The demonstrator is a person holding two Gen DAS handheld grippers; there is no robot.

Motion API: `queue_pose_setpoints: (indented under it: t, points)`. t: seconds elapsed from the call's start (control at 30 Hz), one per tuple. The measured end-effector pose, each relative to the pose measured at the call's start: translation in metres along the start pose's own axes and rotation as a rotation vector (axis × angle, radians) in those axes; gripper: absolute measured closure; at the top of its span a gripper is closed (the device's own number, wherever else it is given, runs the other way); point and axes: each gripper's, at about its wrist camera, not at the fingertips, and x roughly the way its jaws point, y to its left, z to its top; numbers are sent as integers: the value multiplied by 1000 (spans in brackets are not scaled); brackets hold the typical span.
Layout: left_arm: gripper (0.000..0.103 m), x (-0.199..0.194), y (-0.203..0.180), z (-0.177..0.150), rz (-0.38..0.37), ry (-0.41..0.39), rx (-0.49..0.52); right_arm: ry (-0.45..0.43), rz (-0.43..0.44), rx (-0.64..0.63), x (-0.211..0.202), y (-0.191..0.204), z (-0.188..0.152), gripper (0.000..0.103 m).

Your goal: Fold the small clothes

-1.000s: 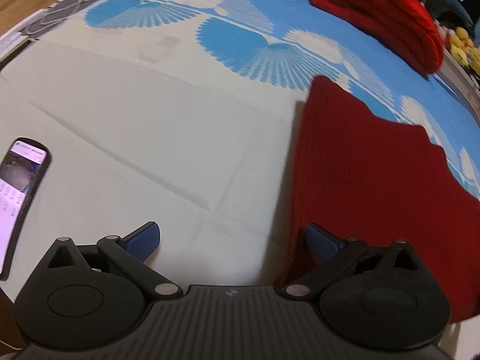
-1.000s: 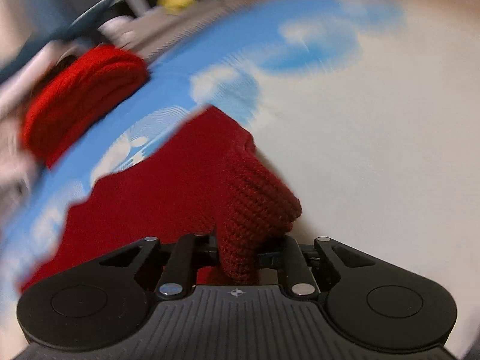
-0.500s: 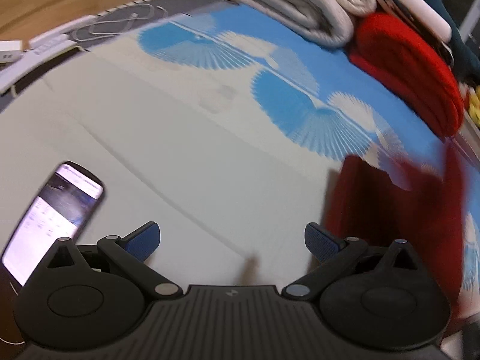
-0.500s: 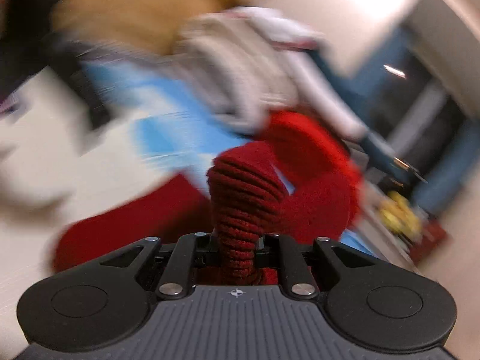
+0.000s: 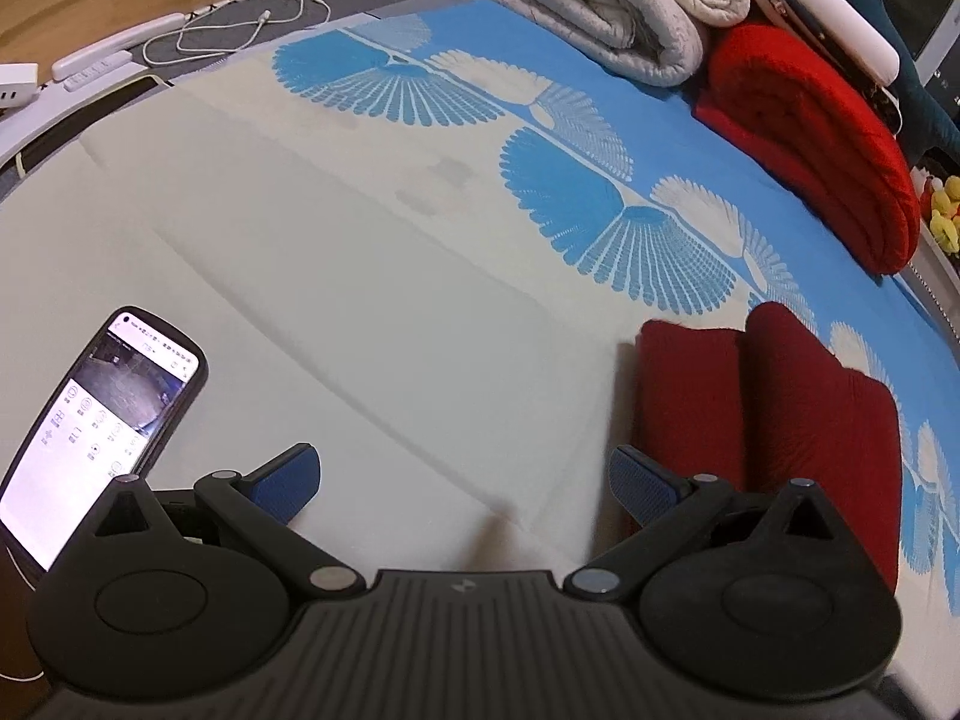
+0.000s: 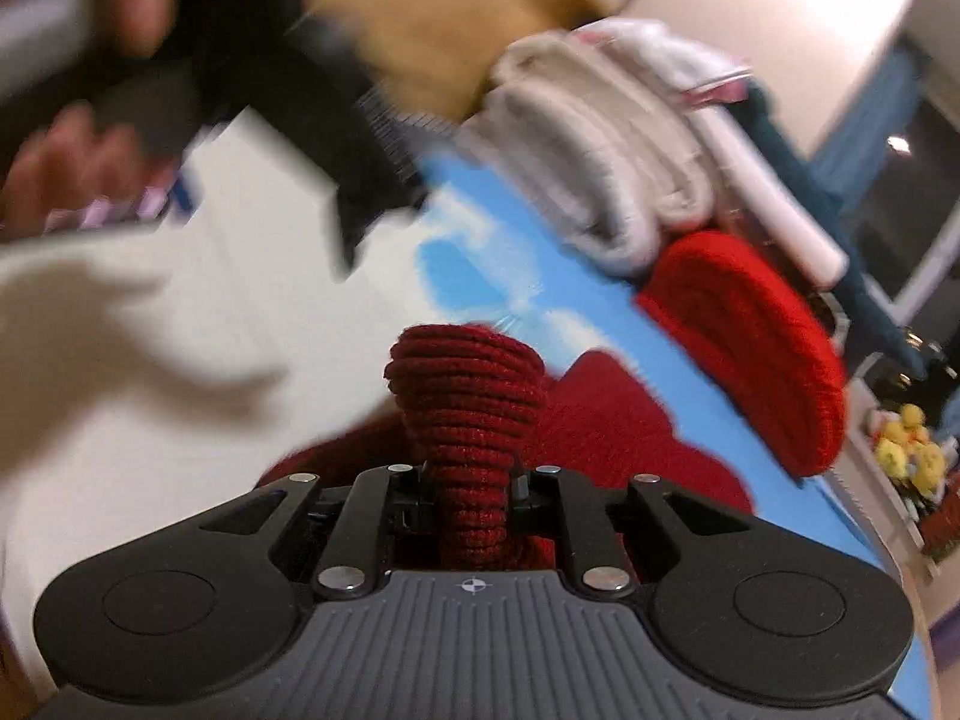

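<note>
red knit garment [image 6: 468,420] pinched in right tool [image 6: 471,489]; left tool [image 5: 465,480] spread wide, holding nothing.

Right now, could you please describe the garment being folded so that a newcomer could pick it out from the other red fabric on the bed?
Start at the bed sheet, cream with blue fan prints. Near its front right edge lies the dark red knit garment, one end pinched in the right tool. Unlike the brighter red blanket rolled up at the far edge beside the grey blanket, it is darker and lies low.
</note>
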Motion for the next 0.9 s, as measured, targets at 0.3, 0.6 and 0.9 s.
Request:
queue_pose_setpoints:
  t: [0.3,0.6,0.9]
  points:
    - [0,3,-13,-7,-18,13,47,-137,206,237,-41,-28,-12,54]
    - [0,-1,-45,-25,-78,6,156,35,165,412,-30,-82,-48,57]
    - [0,11,-84,-54,-52,4,327,-5,216,454,-33,-89,-54,74]
